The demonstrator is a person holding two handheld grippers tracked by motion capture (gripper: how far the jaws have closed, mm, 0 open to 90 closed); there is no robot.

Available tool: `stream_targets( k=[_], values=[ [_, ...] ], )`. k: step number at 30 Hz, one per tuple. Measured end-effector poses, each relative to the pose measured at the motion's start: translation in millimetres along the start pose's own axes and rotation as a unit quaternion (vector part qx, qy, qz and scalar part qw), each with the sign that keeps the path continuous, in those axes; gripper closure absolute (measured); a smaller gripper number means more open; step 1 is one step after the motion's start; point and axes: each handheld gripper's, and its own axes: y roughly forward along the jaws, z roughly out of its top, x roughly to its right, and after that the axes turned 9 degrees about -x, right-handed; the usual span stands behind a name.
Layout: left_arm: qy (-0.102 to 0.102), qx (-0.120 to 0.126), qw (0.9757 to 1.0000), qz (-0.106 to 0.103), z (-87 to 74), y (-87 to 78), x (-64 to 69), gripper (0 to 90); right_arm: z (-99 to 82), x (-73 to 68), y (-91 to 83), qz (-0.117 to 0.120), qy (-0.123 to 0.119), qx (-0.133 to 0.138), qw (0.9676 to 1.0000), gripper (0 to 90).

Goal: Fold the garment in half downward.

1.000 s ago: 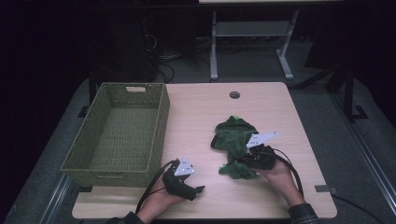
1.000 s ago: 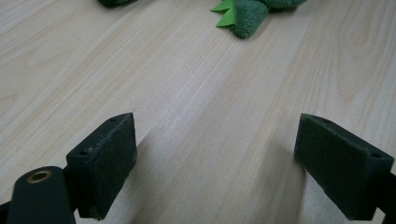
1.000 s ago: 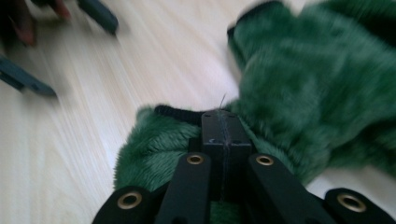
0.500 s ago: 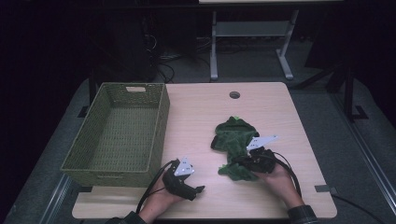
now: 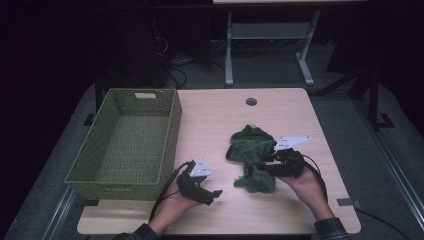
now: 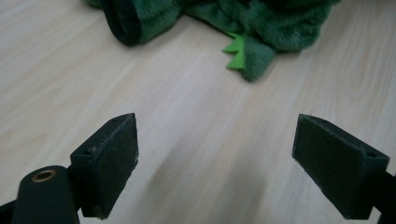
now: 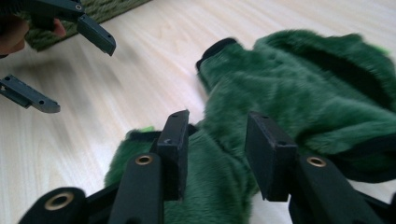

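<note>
High view first: the green plush (image 5: 252, 156) lies crumpled on the right half of the table (image 5: 215, 115), well apart from the basket (image 5: 131, 142) over on the left. The right gripper (image 5: 269, 167) sits right at the plush's near-right side, touching the fur, with the person's hand under it. The left gripper (image 5: 214, 194) is off to the plush's left, near the basket's front corner, a stretch of bare table between it and the plush. Can't really read either jaw gap from up here, too small and dark.

Left gripper view: the jaws stand wide apart with nothing between them, just wood underneath. The plush (image 6: 243, 23) lies ahead at the top edge, not touching the pads (image 6: 109, 163). A bright green spiky trim pokes out of its near edge, and a dark cuff shows at upper left.

Right gripper view: the jaws are partly open and have just been opening. A fold of plush (image 7: 299, 102) sits in the gap, but there's a visible space between the fur and the pads (image 7: 268, 149), so it looks loose rather than pinched, though the fur likely brushes the left pad. The rest of the plush spreads ahead and to the right. The left gripper (image 7: 70, 65) shows at upper left, jaws spread, with a bit of basket (image 7: 93, 9) behind it.
</note>
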Motion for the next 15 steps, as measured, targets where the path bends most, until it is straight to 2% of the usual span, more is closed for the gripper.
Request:
stream_targets(
  k=[3,6,9,10,11,13,15],
  values=[
    [0.002,0.004,1.0,0.002,8.9,1.1,-3.1,13.8,1.0,5.6,-2.9,0.0,0.002,0.013,0.9999,59.1],
    [0.007,0.005,1.0,0.003,18.5,2.3,-7.5,13.9,3.8,11.0,-3.1,-0.006,0.001,0.005,1.0,57.8],
    [0.01,0.011,0.9999,0.005,30.7,1.8,-11.9,14.8,8.0,17.1,-5.2,-0.01,0.006,0.009,0.9999,58.0],
    [0.008,0.013,0.9999,0.006,35.0,1.7,-13.7,14.8,8.5,19.5,-6.4,-0.012,0.003,0.018,0.9998,58.2],
    [0.006,0.015,0.9999,0.001,39.6,2.1,-15.3,14.9,10.3,21.6,-7.5,-0.011,0.009,0.016,0.9998,57.8],
    [0.008,0.018,0.9998,-0.009,48.9,3.9,-18.5,19.8,13.5,25.3,-9.2,-0.02,0.004,0.016,0.9997,57.8],
    [0.009,0.021,0.9997,-0.007,57.7,6.5,-21.0,20.3,16.9,28.8,-11.5,-0.023,0.008,0.021,0.9995,57.9]
  ],
)
